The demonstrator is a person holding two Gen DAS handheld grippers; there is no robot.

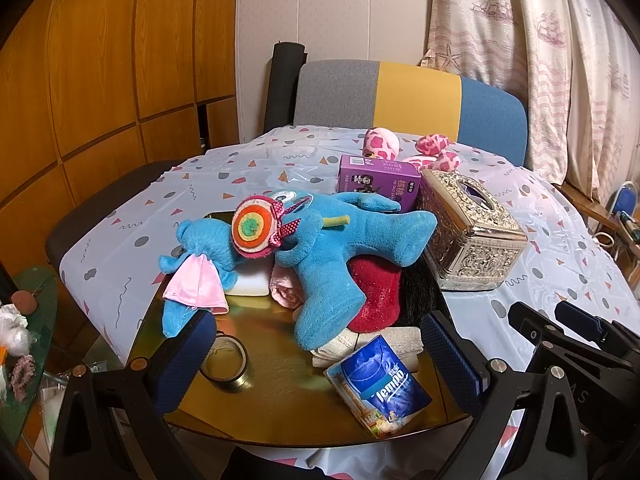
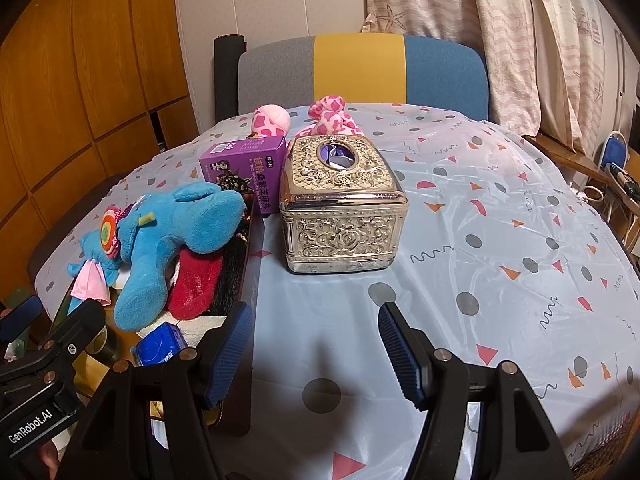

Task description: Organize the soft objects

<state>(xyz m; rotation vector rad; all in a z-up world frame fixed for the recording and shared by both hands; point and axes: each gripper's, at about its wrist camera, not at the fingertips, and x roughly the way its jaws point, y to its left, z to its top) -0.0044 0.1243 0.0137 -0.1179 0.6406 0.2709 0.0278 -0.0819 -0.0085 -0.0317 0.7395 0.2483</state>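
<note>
Blue plush (image 1: 324,256) sprawled on gold tray (image 1: 276,412) at table's left edge, over red sock (image 1: 376,292) and pink cloth (image 1: 196,284). Tape roll (image 1: 226,364), tissue pack (image 1: 380,384) on tray's near end. Silver box (image 2: 342,204), purple carton (image 2: 248,160) just beside; pink plush (image 2: 272,120) behind. Open tablecloth (image 2: 500,240) rightward. Left gripper (image 1: 316,356) apart, empty, over tray; right gripper (image 2: 316,352) apart, empty, over cloth.

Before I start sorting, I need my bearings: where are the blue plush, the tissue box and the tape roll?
blue plush (image 1: 332,256): left wrist view, its body.
tissue box (image 2: 344,236): right wrist view, front wall.
tape roll (image 1: 225,380): left wrist view, near rim.
</note>
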